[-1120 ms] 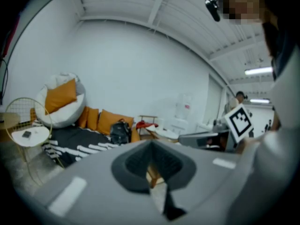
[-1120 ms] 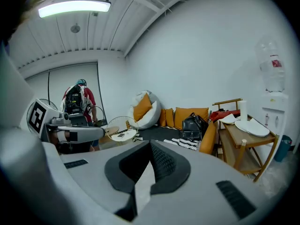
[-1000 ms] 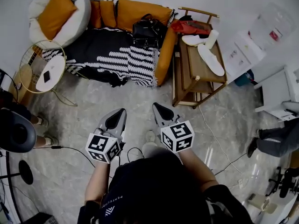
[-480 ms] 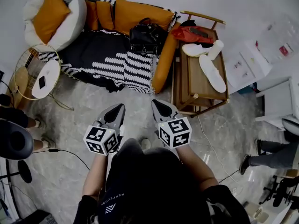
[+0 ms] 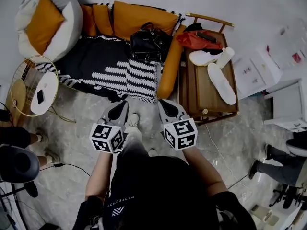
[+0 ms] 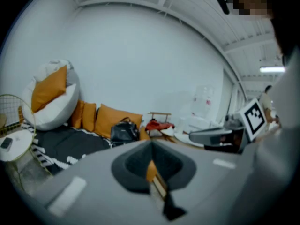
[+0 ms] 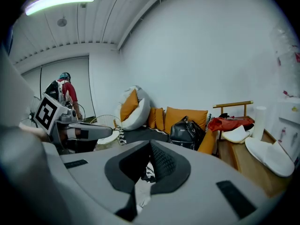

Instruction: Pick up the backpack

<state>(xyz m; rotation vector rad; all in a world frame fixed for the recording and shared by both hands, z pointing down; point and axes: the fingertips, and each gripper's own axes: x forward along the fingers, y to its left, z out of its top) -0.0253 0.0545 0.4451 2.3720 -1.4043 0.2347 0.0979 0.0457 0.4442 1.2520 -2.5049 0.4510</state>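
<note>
Black backpack shows its front in gripper views, top overhead.

The only legible print is on the person's black shirt: white letters near its left shoulder edge read "PERFECTIO", the word's end unclear, with a small white logo just beside them. The marker cube of the left gripper and the marker cube of the right gripper carry black-and-white square patterns, no letters. The sheets on the white surface have print too small to read.
</note>
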